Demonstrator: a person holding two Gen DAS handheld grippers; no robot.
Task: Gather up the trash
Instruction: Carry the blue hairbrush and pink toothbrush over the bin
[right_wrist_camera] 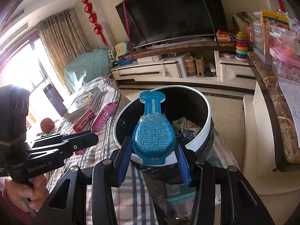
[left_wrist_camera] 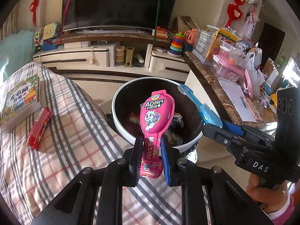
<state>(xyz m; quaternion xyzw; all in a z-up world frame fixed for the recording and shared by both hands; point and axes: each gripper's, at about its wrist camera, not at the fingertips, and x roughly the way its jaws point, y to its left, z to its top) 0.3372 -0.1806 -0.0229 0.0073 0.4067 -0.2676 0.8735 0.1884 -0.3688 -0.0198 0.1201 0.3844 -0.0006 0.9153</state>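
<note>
Pink wrapper (left_wrist_camera: 157,112) is pinched by left gripper (left_wrist_camera: 150,144), blue wrapper (right_wrist_camera: 152,136) by right gripper (right_wrist_camera: 152,150), trash bin (right_wrist_camera: 202,131) at 12 o'clock.

The trash bin (left_wrist_camera: 120,127) mouth lies open ahead, trash only low inside. A marble counter (left_wrist_camera: 208,86) crowds its right; the checked bed (left_wrist_camera: 61,131) borders its left.

Both wrist views look closely down at the bin (left_wrist_camera: 120,129), from opposite sides.

Dark television (right_wrist_camera: 174,13) on cream cabinet (right_wrist_camera: 187,69), curtained bright window (right_wrist_camera: 20,63), marble counter (right_wrist_camera: 277,108)
</note>
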